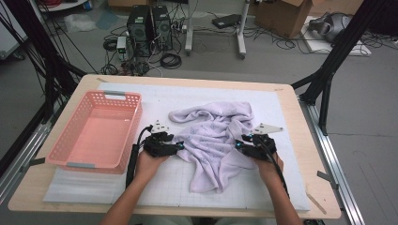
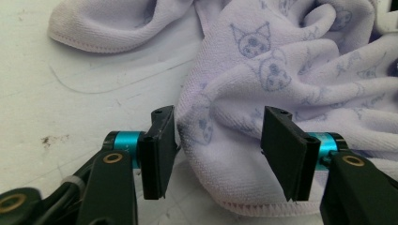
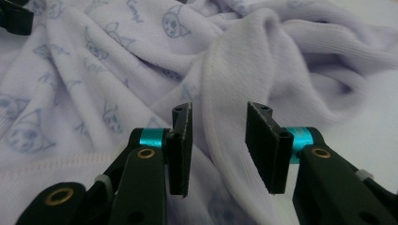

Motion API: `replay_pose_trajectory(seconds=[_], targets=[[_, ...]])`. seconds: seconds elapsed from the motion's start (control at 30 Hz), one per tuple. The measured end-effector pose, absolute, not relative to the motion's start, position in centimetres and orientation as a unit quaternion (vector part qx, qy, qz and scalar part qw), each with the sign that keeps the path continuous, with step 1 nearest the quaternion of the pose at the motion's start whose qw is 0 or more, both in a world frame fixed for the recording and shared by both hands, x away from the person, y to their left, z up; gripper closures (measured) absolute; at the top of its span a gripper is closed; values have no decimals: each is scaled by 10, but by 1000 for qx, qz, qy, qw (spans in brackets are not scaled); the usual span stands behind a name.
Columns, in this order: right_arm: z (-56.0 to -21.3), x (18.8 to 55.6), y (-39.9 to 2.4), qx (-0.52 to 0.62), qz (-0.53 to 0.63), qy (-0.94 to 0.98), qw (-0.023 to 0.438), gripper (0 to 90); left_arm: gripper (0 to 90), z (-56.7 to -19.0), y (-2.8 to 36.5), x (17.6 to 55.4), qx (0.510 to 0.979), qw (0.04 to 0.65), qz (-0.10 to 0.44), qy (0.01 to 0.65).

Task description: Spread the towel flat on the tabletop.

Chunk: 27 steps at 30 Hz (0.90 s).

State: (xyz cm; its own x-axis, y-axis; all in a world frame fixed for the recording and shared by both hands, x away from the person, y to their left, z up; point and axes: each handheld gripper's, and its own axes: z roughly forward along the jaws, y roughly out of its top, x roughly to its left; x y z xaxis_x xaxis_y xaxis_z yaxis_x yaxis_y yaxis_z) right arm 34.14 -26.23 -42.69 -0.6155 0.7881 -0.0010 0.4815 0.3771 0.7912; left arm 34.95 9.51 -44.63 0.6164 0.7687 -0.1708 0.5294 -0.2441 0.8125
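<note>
Towel lay crumpled mid-table on the white mat, basket to its left – likely where it's headed. Left gripper sat at towel's left edge, jaws apart round a fold, not pinching. Right gripper straddled a ridge at the right edge – jaws parted too, prob. lining up a grab.

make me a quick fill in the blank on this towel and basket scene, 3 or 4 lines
1. The crumpled towel is pale ____ with small cat faces printed on it.
2. The basket at the left of the table is ____ in colour.
3. A fold of towel lies between the ____ jaws of the left gripper.
4. The right gripper is at the towel's ____ side in the high view.

Missing words: purple; pink; open; right
</note>
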Motion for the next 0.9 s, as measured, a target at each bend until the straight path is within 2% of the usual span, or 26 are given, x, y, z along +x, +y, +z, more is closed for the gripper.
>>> replay_pose_trajectory(seconds=[0.07,0.1,0.13,0.17,0.23,0.33,0.47,0.6,0.67,0.7,0.73,0.77,0.8,0.83,0.9], targets=[[-431,350,-253,390,372,819,196,658,448,-448,92,351,776,452,131,419],[-433,354,-250,388,357,824,205,711,448,-450,91,352,777,451,127,421],[-434,357,-248,388,343,829,212,814,449,-451,89,352,779,447,127,421],[-435,359,-248,388,328,830,229,835,463,-452,87,353,782,440,130,421],[-435,367,-255,403,313,823,250,852,561,-451,85,352,786,427,147,421],[-431,378,-274,441,313,798,268,858,829,-449,80,350,789,414,179,417],[-427,389,-302,487,312,760,296,858,854,-447,79,355,773,417,193,438],[-424,392,-320,519,334,717,324,858,858,-438,77,366,752,429,216,452],[-422,394,-320,521,339,713,324,851,857,-432,74,374,743,430,226,460],[-422,394,-319,522,340,713,321,830,856,-431,75,376,731,442,225,468],[-421,394,-318,522,348,712,314,764,845,-431,78,377,723,454,207,477],[-420,392,-317,524,353,708,316,699,793,-433,79,379,721,459,190,484],[-418,389,-317,526,367,701,311,689,668,-435,80,379,724,456,179,486],[-417,386,-317,522,381,699,307,665,582,-437,81,377,731,451,171,482],[-414,377,-316,508,397,703,301,610,524,-439,82,371,737,457,169,469]])
